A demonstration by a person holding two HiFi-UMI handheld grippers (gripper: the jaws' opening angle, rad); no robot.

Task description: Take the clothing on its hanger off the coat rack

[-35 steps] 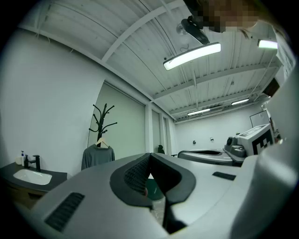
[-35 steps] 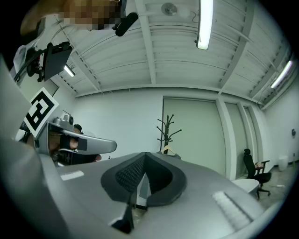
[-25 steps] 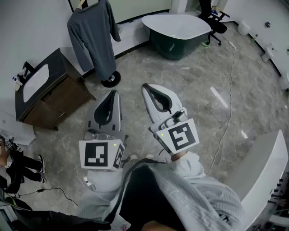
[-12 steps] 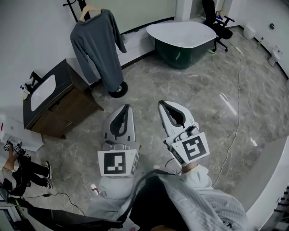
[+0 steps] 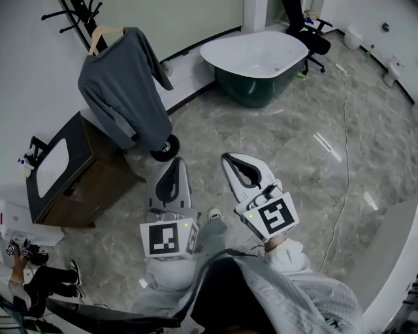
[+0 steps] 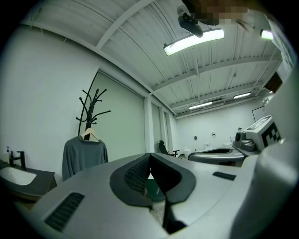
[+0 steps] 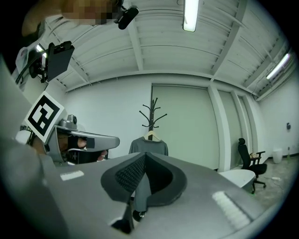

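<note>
Grey sweater (image 5: 124,91) on a wooden hanger (image 5: 99,38): hooked on the black coat rack (image 5: 73,14) by the wall, beside a sink cabinet (image 5: 68,173), not yet taken down; probably hung that high so the cloth drapes clear of the floor. Left gripper (image 5: 175,163) and right gripper (image 5: 230,160): held side by side in front of the person, well apart from the rack and pointed toward it, apparently for the approach. Jaws of each pressed together, gripping nothing, touching nothing.
</note>
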